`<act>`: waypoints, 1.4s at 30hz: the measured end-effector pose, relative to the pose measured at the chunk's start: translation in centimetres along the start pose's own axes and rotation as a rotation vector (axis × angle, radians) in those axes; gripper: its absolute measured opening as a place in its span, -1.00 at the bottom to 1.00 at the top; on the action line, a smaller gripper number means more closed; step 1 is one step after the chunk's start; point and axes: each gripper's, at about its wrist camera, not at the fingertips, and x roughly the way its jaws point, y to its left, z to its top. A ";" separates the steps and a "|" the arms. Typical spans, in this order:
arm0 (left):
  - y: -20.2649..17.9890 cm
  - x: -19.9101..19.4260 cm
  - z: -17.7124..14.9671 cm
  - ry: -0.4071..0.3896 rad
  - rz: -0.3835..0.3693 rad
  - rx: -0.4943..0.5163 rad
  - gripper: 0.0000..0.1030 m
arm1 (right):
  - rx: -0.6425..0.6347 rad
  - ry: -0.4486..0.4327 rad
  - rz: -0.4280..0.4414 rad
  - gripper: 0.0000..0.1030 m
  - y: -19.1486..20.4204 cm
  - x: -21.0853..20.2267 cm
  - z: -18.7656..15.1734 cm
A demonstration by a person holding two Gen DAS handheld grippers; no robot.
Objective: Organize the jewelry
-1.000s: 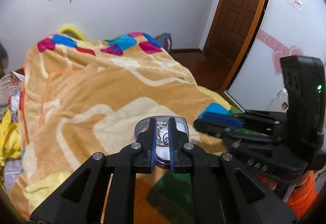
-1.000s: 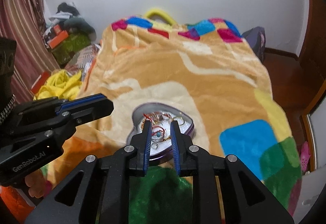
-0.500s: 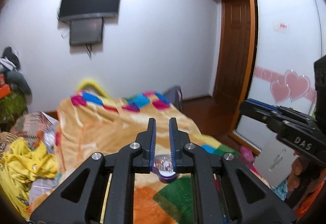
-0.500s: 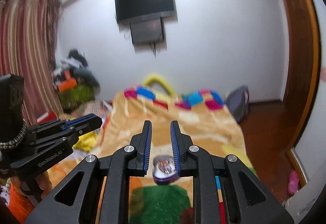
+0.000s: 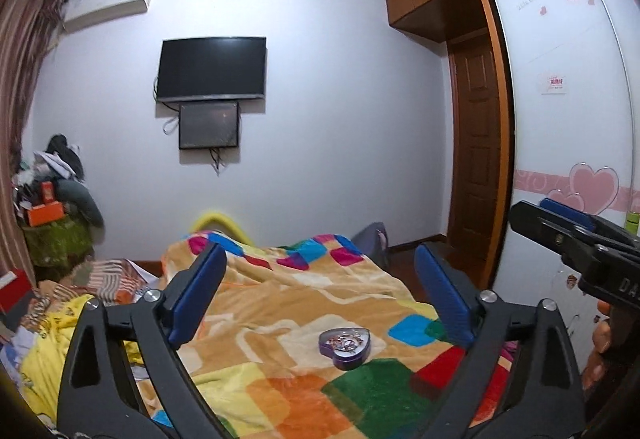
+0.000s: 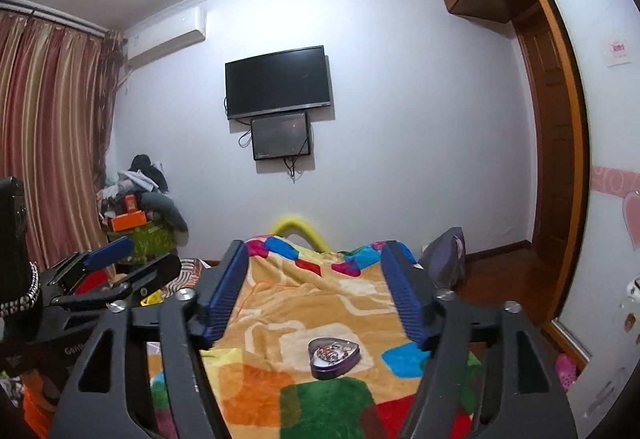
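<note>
The left tool [image 5: 320,303] is spread wide and holds nothing. The right tool [image 6: 316,293] is spread wide too, with nothing between its blue pads [image 6: 226,293]. Both tools hang up in the air over the bed [image 5: 280,311]. Down ahead of each tool, between its two fingers, a purple heart-shaped tin [image 5: 345,346] sits on the bright blanket [image 5: 360,295]. The tin is open on top, and small shiny jewelry [image 6: 332,351] lies inside it. The pieces are too small to tell apart. The tin is well apart from both tools. Past the bed, a dark TV [image 5: 211,68] hangs on the white wall straight ahead. Far off to the left of the tools is a pile of clothes and boxes [image 6: 138,207].
</note>
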 end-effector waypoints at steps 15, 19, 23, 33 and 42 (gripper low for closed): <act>-0.2 -1.1 -1.0 0.034 -0.009 -0.033 0.93 | -0.015 0.013 -0.076 0.64 0.6 -2.1 -1.1; -0.2 -0.9 -1.1 0.040 -0.012 -0.038 0.93 | -0.012 0.017 -0.076 0.64 0.4 -2.3 -1.2; -0.1 -0.6 -1.0 0.044 -0.015 -0.045 0.93 | -0.013 0.027 -0.076 0.64 0.5 -2.2 -1.5; 0.2 0.2 -1.2 0.062 -0.024 -0.070 0.97 | -0.006 0.045 -0.073 0.64 0.3 -2.4 -1.5; 0.3 0.7 -1.2 0.075 -0.027 -0.084 0.97 | 0.000 0.062 -0.079 0.64 0.2 -2.5 -1.3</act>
